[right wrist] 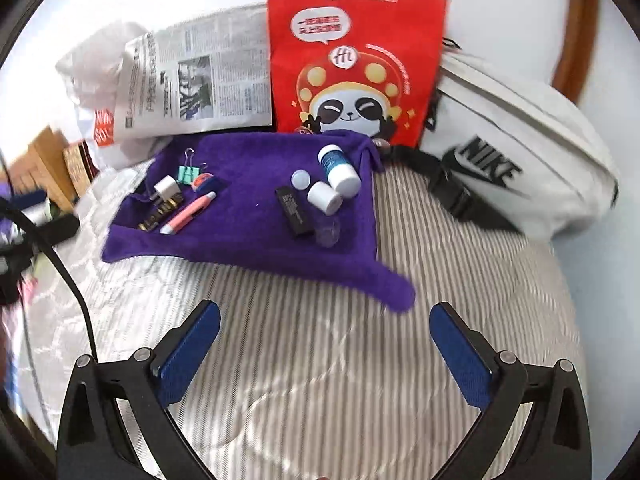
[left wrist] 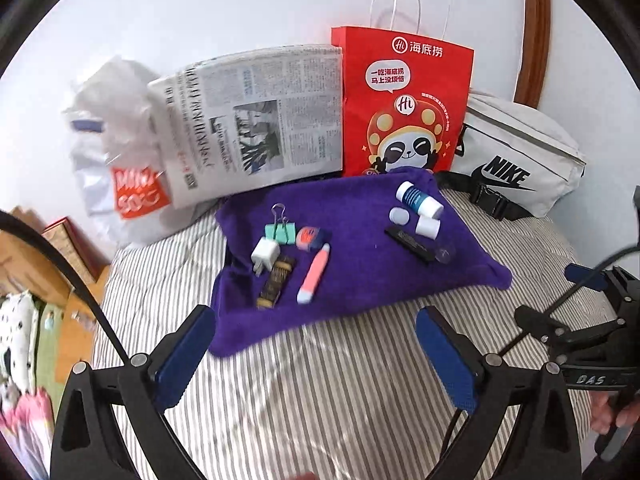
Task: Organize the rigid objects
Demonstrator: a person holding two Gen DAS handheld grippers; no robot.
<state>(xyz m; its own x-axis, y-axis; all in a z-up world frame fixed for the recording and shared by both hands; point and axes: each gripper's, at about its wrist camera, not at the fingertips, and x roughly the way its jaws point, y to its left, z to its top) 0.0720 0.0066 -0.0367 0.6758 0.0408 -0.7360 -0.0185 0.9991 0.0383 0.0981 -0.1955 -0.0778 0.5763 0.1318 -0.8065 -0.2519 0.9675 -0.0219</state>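
A purple towel (left wrist: pixel 360 256) (right wrist: pixel 256 236) lies on the striped bed with small objects in two groups. On its left lie a green binder clip (left wrist: pixel 281 229), a white charger plug (left wrist: pixel 265 256), a dark gold-printed bar (left wrist: pixel 276 282), a pink pen (left wrist: pixel 314 274) and a small orange-blue item (left wrist: pixel 309 237). On its right lie a blue-labelled bottle (left wrist: pixel 418 199) (right wrist: pixel 338 168), a white cap (left wrist: pixel 399 215), a white cylinder (left wrist: pixel 427 227), a black bar (left wrist: pixel 410 244) and a clear round piece (left wrist: pixel 445 255). My left gripper (left wrist: pixel 316 328) and my right gripper (right wrist: pixel 326 328) are both open and empty above the bed, short of the towel.
Behind the towel a folded newspaper (left wrist: pixel 256 120), a red paper bag (left wrist: pixel 404 100) and a white Nike waist bag (left wrist: pixel 516 152) lean on the wall. A white plastic bag (left wrist: pixel 108 140) sits far left. The right gripper's body (left wrist: pixel 592 320) shows at the right.
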